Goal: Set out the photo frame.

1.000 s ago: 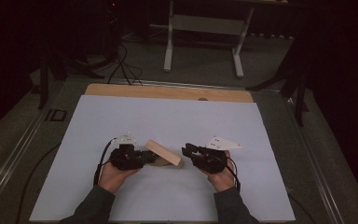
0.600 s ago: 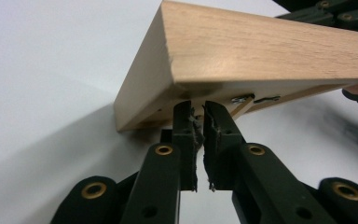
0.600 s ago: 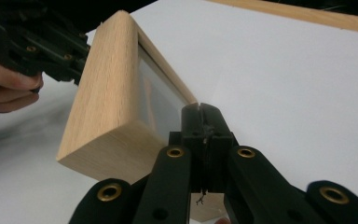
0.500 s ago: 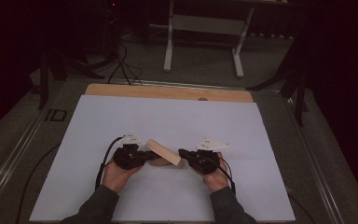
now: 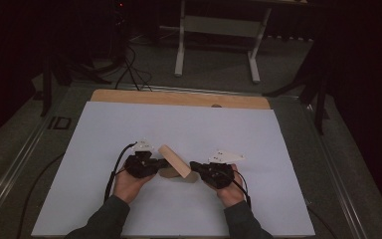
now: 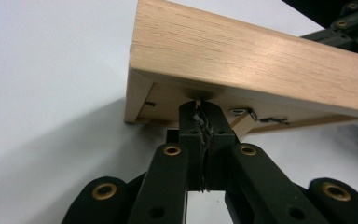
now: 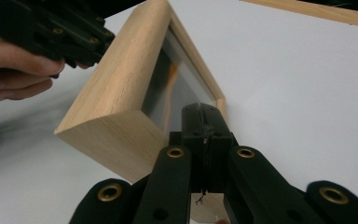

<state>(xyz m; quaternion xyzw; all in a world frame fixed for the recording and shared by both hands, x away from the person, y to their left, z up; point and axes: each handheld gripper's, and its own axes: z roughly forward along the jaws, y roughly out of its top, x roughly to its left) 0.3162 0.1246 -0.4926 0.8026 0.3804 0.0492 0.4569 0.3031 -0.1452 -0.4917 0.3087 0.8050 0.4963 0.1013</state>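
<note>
**Both my jaws closed at a tilted wooden frame**

In the high view I hold my left gripper [image 5: 154, 163] and right gripper [image 5: 199, 168] low in the picture, a little left of centre, on the white sheet [image 5: 104, 129] that covers the table. Between them a light wooden box-like frame with a glass pane [image 5: 174, 160] stands tilted, one edge raised.

In the left gripper view my left jaws have just been closing and now meet pad to pad, with nothing between them; their tips sit under the frame's back [image 6: 205, 100], at the centre of the picture.

In the right gripper view my right jaws have likewise just been closing and are pressed together, holding nothing; their tips lie against the glass side [image 7: 177, 88], lower centre.
</note>
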